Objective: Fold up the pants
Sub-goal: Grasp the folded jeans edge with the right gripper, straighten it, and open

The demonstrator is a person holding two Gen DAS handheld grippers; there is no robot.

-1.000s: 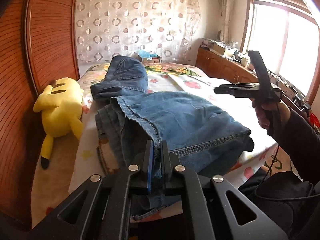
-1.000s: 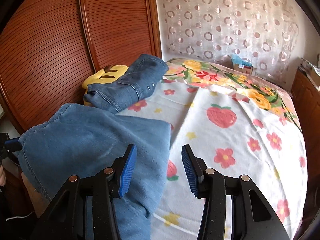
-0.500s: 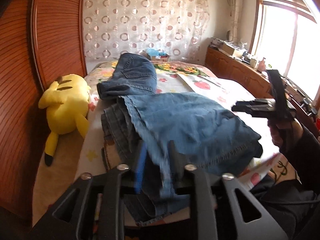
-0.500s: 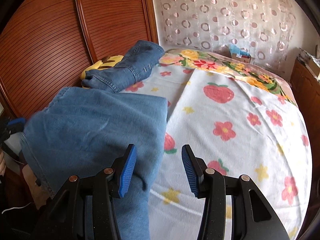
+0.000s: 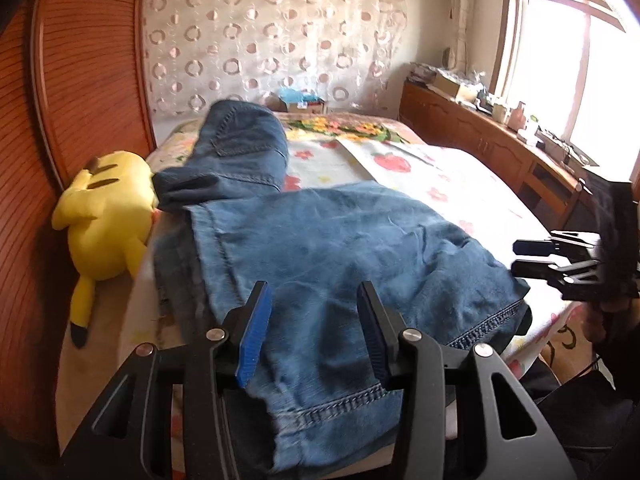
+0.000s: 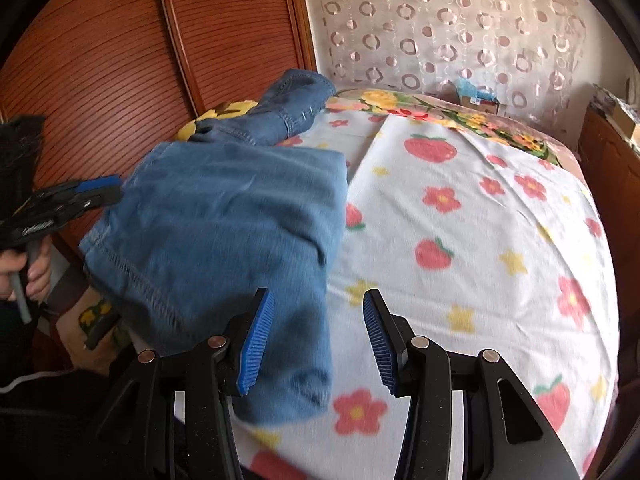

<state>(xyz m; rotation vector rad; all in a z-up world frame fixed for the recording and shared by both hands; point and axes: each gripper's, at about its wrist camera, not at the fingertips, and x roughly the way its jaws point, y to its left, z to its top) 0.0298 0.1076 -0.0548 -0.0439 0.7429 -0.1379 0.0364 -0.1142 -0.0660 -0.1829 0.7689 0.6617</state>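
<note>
Blue denim pants [image 5: 320,256] lie folded over on the near end of the bed, with the waist part [image 5: 240,152] stretching toward the headboard side. They also show in the right wrist view [image 6: 224,232]. My left gripper [image 5: 314,330] is open and empty just above the pants' near hem. My right gripper [image 6: 316,338] is open and empty over the pants' right edge and the sheet. The right gripper also shows in the left wrist view [image 5: 536,256], and the left one in the right wrist view [image 6: 100,190].
A yellow plush toy [image 5: 104,216] lies at the bed's left edge against the wooden wardrobe [image 5: 84,60]. The flowered sheet [image 6: 460,220] covers the bed. A wooden cabinet [image 5: 480,140] with clutter runs under the window at right.
My left gripper was shut on the pants' hem and has opened, letting the denim drop onto the bed. My right gripper stayed open and moved slightly nearer the pants.
</note>
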